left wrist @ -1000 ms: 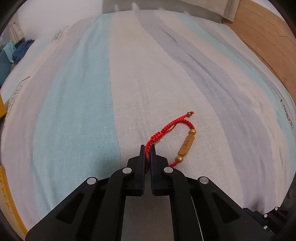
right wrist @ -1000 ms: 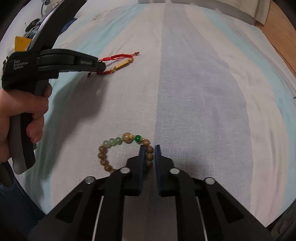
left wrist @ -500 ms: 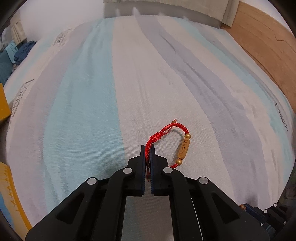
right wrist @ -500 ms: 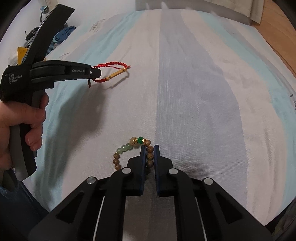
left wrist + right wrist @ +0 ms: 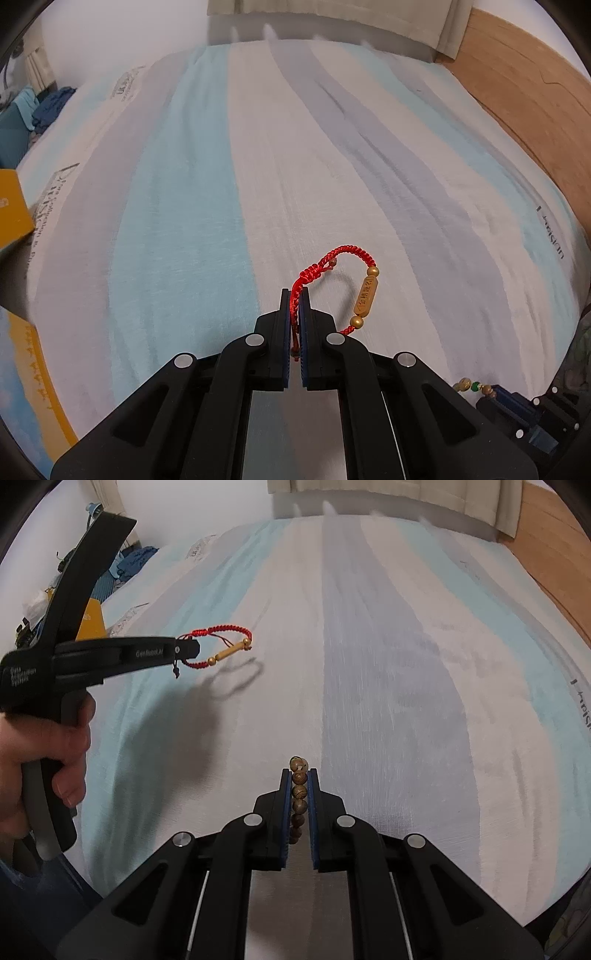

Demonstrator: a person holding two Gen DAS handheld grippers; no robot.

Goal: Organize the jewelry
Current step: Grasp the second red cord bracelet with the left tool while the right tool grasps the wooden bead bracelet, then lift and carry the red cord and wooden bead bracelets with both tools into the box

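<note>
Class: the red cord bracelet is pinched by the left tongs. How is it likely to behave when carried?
The red cord bracelet probably stays floppy: its loop droops from the left tongs. Its gold bar bead likely makes it swing.

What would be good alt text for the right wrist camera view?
The right gripper is shut on a wooden bead bracelet above a striped bedsheet. At left, a hand holds the left gripper, shut on a red cord bracelet lifted off the sheet.
</note>
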